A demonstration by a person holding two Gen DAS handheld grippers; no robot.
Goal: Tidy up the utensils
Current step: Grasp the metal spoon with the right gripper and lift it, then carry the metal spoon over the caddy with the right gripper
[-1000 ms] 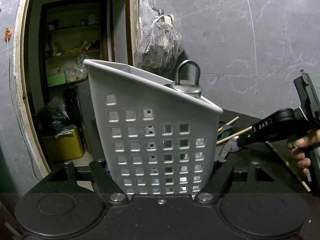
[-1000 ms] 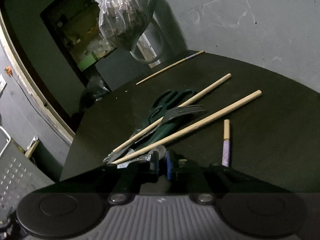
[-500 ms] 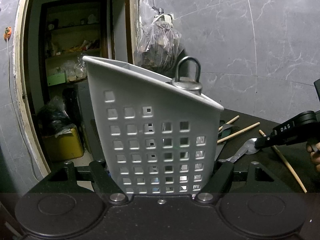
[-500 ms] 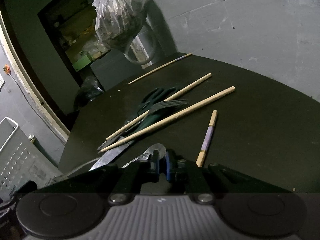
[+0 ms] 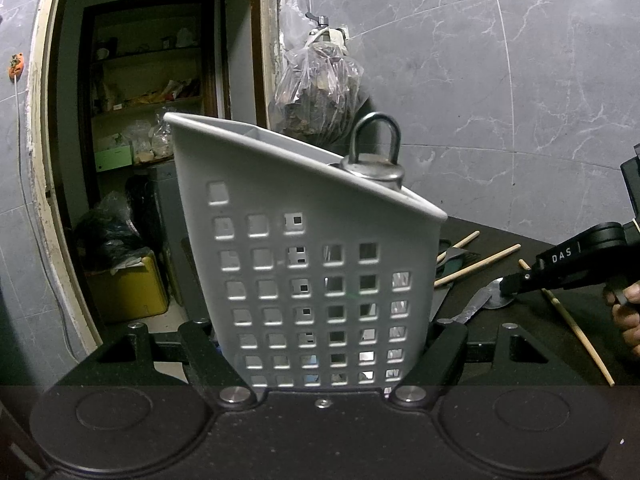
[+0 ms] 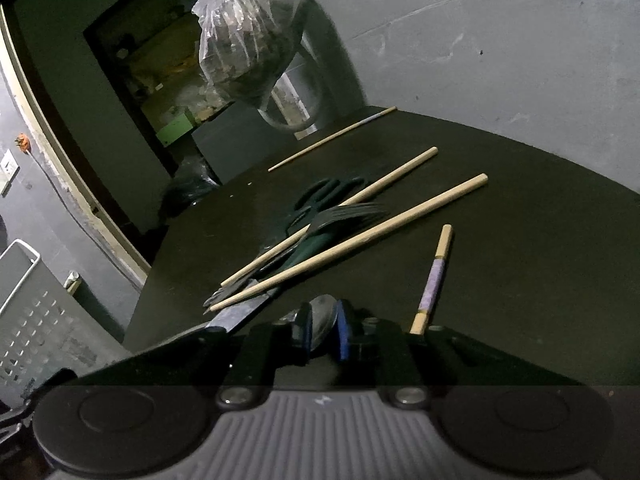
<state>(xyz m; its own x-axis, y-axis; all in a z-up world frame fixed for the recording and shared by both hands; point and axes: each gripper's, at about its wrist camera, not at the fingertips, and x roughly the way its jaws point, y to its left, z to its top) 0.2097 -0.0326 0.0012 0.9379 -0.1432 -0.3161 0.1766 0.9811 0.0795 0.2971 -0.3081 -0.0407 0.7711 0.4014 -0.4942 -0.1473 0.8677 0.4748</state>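
A white perforated utensil basket [image 5: 312, 280] fills the left wrist view, tilted, with my left gripper [image 5: 324, 340] shut on its lower sides. A metal weight with a ring [image 5: 374, 168] sticks out of its top. My right gripper [image 6: 323, 320] rests low on the dark table [image 6: 520, 240], its jaws opening around a steel spoon [image 6: 322, 312] whose bowl lies between the parted pads. Beyond it lie a knife [image 6: 240, 316], two thick chopsticks [image 6: 360, 236], a dark fork [image 6: 344, 214] and green scissors [image 6: 320, 196]. The left wrist view shows the right gripper [image 5: 510, 286] over the spoon [image 5: 498, 300].
A purple-banded chopstick [image 6: 434, 276] lies right of my right gripper, and a thin one [image 6: 332, 138] at the table's far edge. A plastic bag [image 5: 316, 92] hangs on the marble wall. A doorway with shelves [image 5: 140, 120] opens at the left. A hand [image 5: 628, 316] holds the right gripper.
My right gripper has drawn back from the utensil pile with the spoon, and its pads now stand wider apart. The basket and left gripper have stayed put.
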